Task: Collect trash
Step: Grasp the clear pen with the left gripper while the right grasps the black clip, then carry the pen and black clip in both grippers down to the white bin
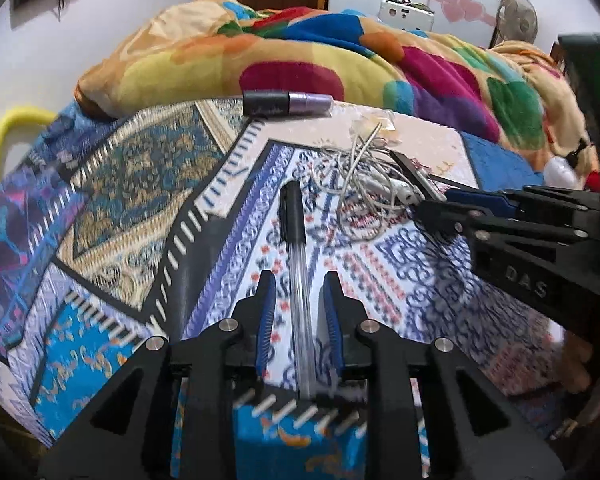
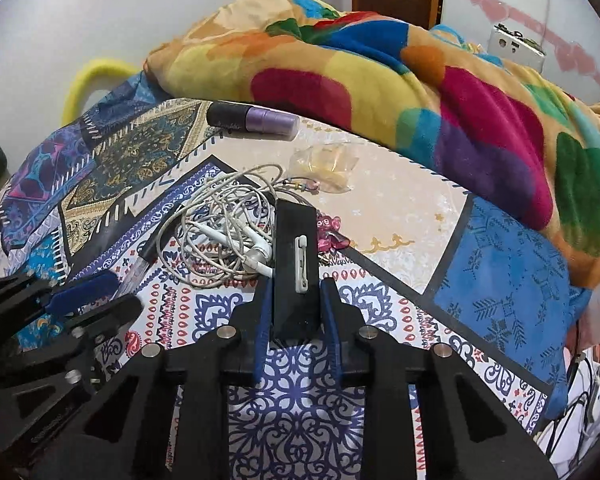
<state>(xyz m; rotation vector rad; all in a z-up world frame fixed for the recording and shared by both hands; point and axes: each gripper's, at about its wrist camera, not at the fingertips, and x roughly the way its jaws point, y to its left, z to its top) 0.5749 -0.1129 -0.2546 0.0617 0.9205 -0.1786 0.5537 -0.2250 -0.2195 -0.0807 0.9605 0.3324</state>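
A pen point(image 1: 296, 236) with a black cap and a clear barrel lies on the patterned bedsheet point(image 1: 148, 184). Its barrel runs between the fingers of my left gripper point(image 1: 299, 280), with a gap showing on each side, so the pads do not press it. In the right wrist view, a flat black badge point(image 2: 294, 240) with a white pin clasp sits between the blue pads of my right gripper point(image 2: 296, 284), which is shut on it. Each gripper shows in the other's view: the right gripper point(image 1: 436, 204) at the right, the left gripper point(image 2: 120, 292) at the lower left.
A tangle of white earphones point(image 2: 220, 232) lies just beyond the badge, beside a pink charm point(image 2: 328, 232). Farther back lie a crumpled clear wrapper point(image 2: 328, 164) and a purple bottle point(image 2: 256, 122) with a black cap. A bulky multicoloured blanket point(image 2: 380, 80) fills the back. The bed edge drops away below the grippers.
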